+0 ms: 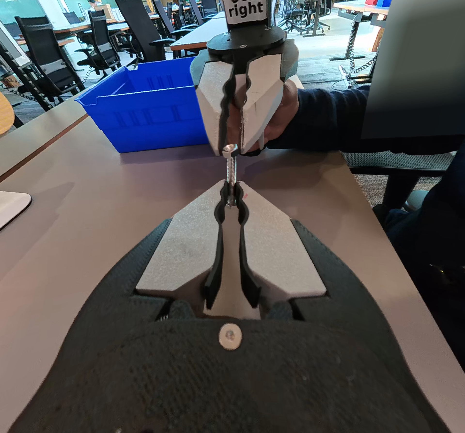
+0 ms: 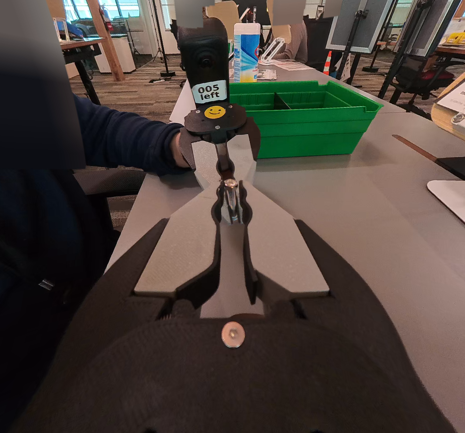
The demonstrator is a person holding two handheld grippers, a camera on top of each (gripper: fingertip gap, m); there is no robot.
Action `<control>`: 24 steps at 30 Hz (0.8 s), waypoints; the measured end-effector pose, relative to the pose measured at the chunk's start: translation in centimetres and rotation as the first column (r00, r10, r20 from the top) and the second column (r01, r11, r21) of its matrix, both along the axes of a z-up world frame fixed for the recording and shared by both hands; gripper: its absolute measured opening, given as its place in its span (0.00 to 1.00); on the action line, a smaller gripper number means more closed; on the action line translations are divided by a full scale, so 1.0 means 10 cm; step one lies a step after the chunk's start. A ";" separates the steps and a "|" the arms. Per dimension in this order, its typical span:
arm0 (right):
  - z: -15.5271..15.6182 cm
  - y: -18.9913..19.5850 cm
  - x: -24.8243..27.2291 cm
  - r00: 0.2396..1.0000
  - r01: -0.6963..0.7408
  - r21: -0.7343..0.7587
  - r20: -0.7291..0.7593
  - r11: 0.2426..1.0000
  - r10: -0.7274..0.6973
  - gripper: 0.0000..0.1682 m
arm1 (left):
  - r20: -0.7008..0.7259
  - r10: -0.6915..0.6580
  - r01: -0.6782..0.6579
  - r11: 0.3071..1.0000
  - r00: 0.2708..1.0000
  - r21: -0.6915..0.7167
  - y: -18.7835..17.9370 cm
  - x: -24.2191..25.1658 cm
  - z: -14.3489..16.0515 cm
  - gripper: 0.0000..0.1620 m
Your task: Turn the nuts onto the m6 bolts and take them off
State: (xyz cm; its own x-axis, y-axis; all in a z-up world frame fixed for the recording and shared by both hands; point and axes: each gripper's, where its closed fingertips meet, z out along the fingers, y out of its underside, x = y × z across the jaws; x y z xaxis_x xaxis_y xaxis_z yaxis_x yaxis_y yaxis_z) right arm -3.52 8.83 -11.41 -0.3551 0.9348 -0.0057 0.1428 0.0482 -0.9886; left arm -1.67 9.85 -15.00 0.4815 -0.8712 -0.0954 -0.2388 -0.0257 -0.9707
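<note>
A silver M6 bolt is held level above the grey table, between my two grippers. My left gripper is shut on the bolt's near end, with the hex head just inside the fingertips. My right gripper faces it and is shut on a hex nut at the bolt's far end. In the right wrist view, the right gripper grips the silver metal, and the left gripper meets it tip to tip.
A blue bin stands behind the right gripper. A green divided bin and a wipes canister stand behind the left gripper. A white monitor base lies at the table's side. The person's sleeved arms hold both grippers.
</note>
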 end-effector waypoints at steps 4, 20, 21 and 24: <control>0.01 -0.01 0.00 1.000 0.008 0.028 -0.012 1.000 -0.008 0.04 | 0.006 -0.003 0.003 1.000 1.000 -0.002 0.00 0.00 0.01 0.02; 0.04 0.00 0.00 0.998 0.047 0.107 -0.052 0.993 -0.042 0.04 | -0.019 0.053 -0.052 0.997 0.998 0.057 0.04 0.00 0.05 0.02; 0.06 -0.01 0.01 0.998 0.034 0.082 -0.062 0.996 -0.029 0.04 | -0.010 0.049 -0.048 0.997 0.999 0.066 0.03 0.00 0.07 0.02; 0.09 -0.03 0.02 0.997 0.021 0.066 -0.077 0.998 -0.016 0.04 | -0.001 0.043 -0.043 0.997 0.999 0.065 0.01 0.01 0.10 0.02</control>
